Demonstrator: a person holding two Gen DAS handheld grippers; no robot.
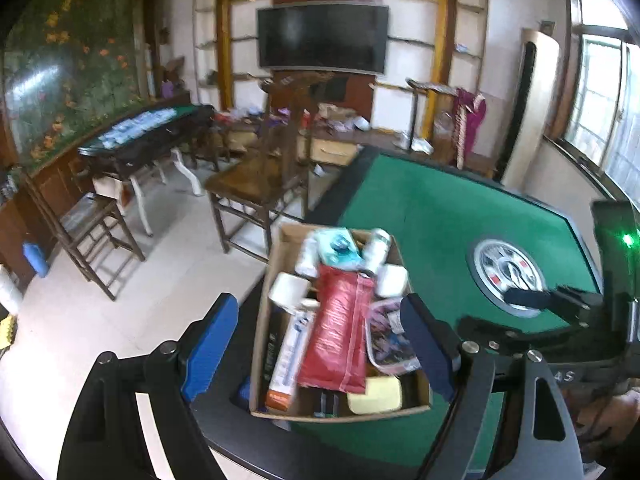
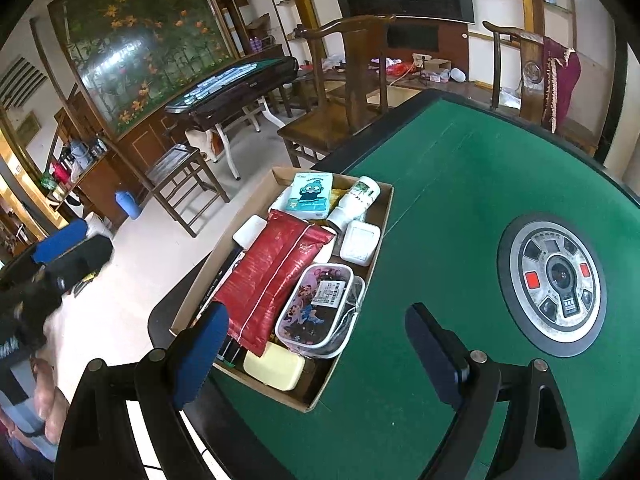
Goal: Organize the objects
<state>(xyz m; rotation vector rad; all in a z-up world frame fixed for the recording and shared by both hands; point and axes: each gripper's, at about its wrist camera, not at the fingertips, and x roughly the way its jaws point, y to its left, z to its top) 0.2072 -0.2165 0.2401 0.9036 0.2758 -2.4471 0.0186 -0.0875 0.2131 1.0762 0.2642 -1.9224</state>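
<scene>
Green felt covers the game table (image 2: 460,184), which stands in a lived-in room with wooden chairs and a dark screen on the far wall.

From the left wrist camera, the left gripper (image 1: 320,344) hangs above the table's near-left corner with its 2 blue-padded fingers (image 1: 210,344) spread wide and nothing between the pads. Directly beyond and below that gap lies the cardboard box (image 1: 276,256), crammed with small items. A red pouch (image 1: 340,328) lies lengthwise down the box's middle, just between the 2 fingers as the camera sees it, though the pads are clear of it. A patterned clear case (image 1: 386,340) lies just beside the right finger, and a pale yellow case (image 1: 374,396) fills the near corner.

From the right wrist camera, the right gripper (image 2: 316,352) is likewise wide open and holds nothing. Its left finger (image 2: 200,356) overlaps the near end of the box (image 2: 380,216), while its other finger hangs over bare felt. Further back in the box are a white bottle (image 2: 356,200), a teal tissue pack (image 2: 310,196) and a white square case (image 2: 360,242). To the right, well apart from the box, a round metal hub (image 2: 556,276) is set into the middle of the table.
</scene>
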